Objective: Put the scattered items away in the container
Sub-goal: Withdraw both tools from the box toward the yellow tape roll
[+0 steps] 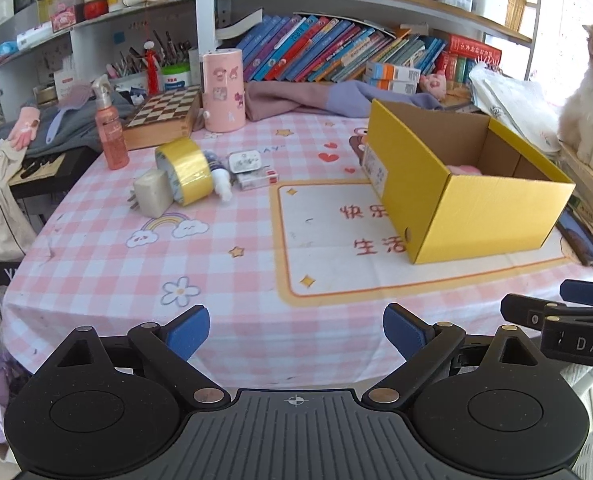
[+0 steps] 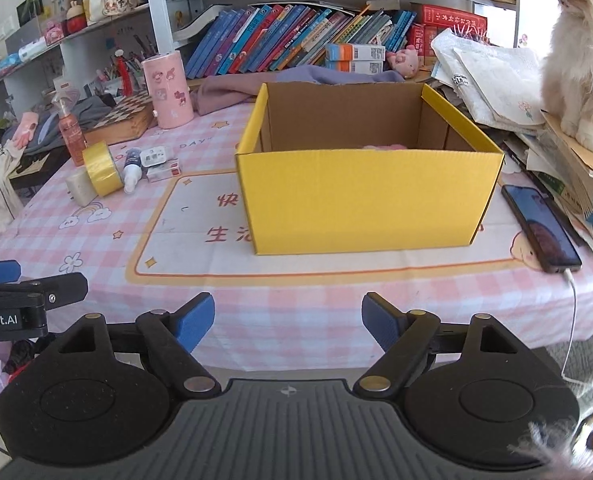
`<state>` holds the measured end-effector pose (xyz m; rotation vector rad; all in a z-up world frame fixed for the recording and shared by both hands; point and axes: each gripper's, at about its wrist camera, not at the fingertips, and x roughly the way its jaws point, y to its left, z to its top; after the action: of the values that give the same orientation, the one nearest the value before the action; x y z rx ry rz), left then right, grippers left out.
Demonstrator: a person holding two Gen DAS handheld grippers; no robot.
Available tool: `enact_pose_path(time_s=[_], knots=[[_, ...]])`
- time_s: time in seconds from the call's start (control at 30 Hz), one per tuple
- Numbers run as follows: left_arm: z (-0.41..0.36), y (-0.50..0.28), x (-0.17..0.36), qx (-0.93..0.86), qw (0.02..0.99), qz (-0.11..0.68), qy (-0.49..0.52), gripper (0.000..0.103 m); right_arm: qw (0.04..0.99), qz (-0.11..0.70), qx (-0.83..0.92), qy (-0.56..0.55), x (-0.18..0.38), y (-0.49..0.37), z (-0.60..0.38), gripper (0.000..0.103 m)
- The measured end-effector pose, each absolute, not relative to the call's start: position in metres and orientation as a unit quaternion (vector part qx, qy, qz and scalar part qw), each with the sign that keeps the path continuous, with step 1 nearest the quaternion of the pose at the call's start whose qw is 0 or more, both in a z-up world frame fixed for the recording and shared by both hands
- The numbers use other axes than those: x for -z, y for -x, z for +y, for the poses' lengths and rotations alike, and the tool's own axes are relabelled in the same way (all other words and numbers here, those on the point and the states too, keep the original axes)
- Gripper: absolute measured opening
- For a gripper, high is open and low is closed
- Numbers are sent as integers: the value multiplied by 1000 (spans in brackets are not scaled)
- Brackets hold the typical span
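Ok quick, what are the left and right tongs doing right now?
Left tongs: open, holding nothing.
Right tongs: open, holding nothing.

The left gripper hangs over the near edge of the pink-checked surface, its blue fingers spread wide with nothing between them. A yellow box stands open to the right. Farther left lie a roll of yellow tape, a pale block touching it, and a small white bottle.
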<state>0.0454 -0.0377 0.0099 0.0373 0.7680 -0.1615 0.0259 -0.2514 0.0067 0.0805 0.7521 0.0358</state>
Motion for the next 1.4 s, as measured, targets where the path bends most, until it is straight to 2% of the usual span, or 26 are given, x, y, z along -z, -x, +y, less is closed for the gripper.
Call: enact_pose_path(time_s=[0.33,0.73,1.4], knots=[[3,-32,-6,90,922,375,-31,96,927,373,-16,-41,-1,-14,-203,82],[61,-20,1,54,921,385,9,96,923,381,-54,3,0,-13,-145,85],[88,-33,6,28,921,389,17,96,911,398,-107,34,7,-48,-101,86]])
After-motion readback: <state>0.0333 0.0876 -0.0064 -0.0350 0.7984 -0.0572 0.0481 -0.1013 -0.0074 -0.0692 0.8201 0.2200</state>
